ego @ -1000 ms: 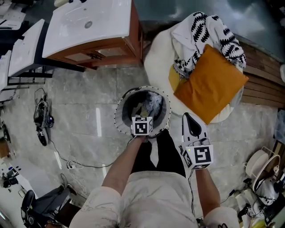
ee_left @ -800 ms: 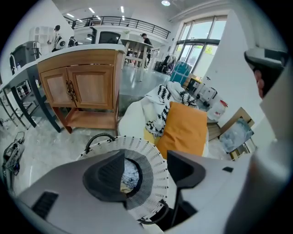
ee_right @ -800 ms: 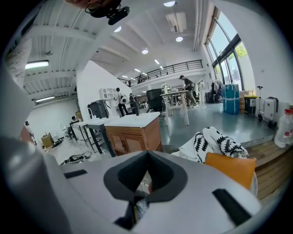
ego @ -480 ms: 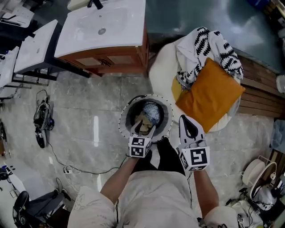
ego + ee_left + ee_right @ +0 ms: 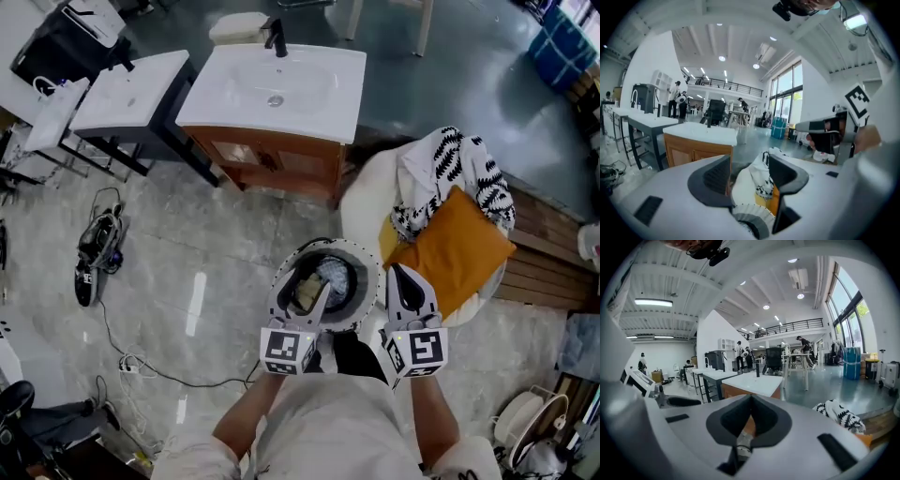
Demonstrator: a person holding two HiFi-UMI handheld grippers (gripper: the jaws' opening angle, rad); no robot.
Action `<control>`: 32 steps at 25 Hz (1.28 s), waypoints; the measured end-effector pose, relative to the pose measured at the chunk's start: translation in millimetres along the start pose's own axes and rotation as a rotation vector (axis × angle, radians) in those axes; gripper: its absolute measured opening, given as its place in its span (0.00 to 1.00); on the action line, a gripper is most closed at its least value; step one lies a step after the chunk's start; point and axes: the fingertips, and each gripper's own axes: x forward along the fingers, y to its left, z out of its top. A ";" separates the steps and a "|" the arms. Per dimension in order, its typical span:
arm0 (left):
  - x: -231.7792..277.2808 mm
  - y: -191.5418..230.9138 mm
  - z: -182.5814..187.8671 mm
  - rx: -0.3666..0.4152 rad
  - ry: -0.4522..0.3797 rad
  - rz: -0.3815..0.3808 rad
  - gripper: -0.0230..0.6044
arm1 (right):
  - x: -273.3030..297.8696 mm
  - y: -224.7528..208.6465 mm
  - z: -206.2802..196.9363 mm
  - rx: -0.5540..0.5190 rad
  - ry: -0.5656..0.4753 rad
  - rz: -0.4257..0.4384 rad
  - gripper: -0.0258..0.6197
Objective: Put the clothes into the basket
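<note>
The round basket (image 5: 371,269) with a white dotted rim stands on the floor with clothes (image 5: 334,277) inside. My left gripper (image 5: 302,298) hangs over its near rim with nothing between its jaws, which are closing. In the left gripper view my left gripper (image 5: 750,171) frames the basket rim (image 5: 750,216) and the beanbag beyond. My right gripper (image 5: 403,276) is shut and empty, just right of the basket; my right gripper (image 5: 750,399) has its tips together. A black-and-white patterned cloth (image 5: 450,169) and an orange cushion (image 5: 459,251) lie on the white beanbag (image 5: 366,192).
A wooden washbasin cabinet (image 5: 281,94) stands beyond the basket, with a second white-topped stand (image 5: 122,89) to its left. Cables and a black device (image 5: 98,253) lie on the floor at left. Wooden decking (image 5: 553,272) runs along the right.
My left gripper has lifted out of the basket and come back over its near rim. My right gripper has risen too and stayed shut. The camera has tilted toward the far cabinet.
</note>
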 end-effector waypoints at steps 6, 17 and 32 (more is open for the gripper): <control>-58.3 33.9 91.4 0.053 -0.194 0.099 0.41 | -2.9 35.0 68.3 -0.077 -0.146 0.051 0.02; -119.7 43.6 199.5 0.210 -0.381 0.188 0.40 | -13.1 58.7 146.4 -0.122 -0.314 0.060 0.02; -117.8 40.0 222.0 0.186 -0.436 0.221 0.09 | -22.4 53.1 180.7 -0.131 -0.409 0.052 0.02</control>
